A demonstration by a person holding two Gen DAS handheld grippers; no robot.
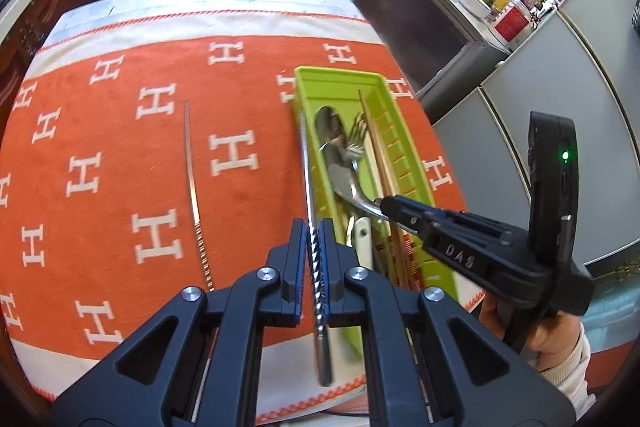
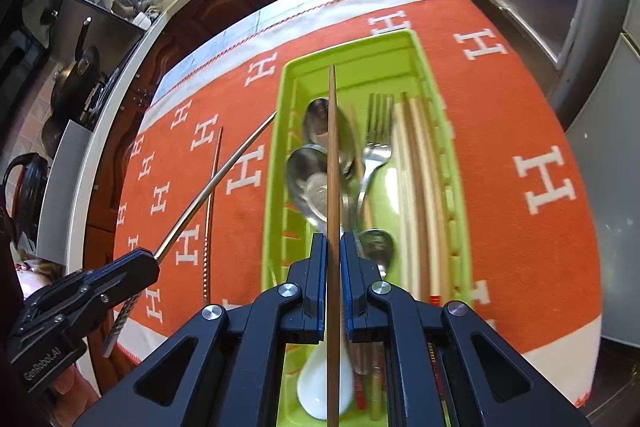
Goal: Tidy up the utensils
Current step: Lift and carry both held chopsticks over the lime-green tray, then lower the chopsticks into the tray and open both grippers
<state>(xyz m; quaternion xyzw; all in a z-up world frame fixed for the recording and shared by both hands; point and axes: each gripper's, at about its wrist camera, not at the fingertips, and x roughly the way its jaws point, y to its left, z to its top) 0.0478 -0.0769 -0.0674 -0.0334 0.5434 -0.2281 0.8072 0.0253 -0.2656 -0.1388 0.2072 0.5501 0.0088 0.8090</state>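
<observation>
At the bottom centre of the left wrist view, the left gripper (image 1: 313,259) is clamped on a silver metal chopstick with a twisted grip (image 1: 309,183). In the right wrist view, the right gripper (image 2: 332,267) is closed on a brown wooden chopstick (image 2: 332,163), held over a lime-green plastic utensil tray (image 2: 460,211) at frame centre. Steel spoons (image 2: 308,183), a steel fork (image 2: 376,147) and pale wooden chopsticks (image 2: 420,187) are contained in it. A second metal chopstick (image 1: 193,179) is left on the orange H-patterned cloth (image 1: 120,147), left of the tray.
</observation>
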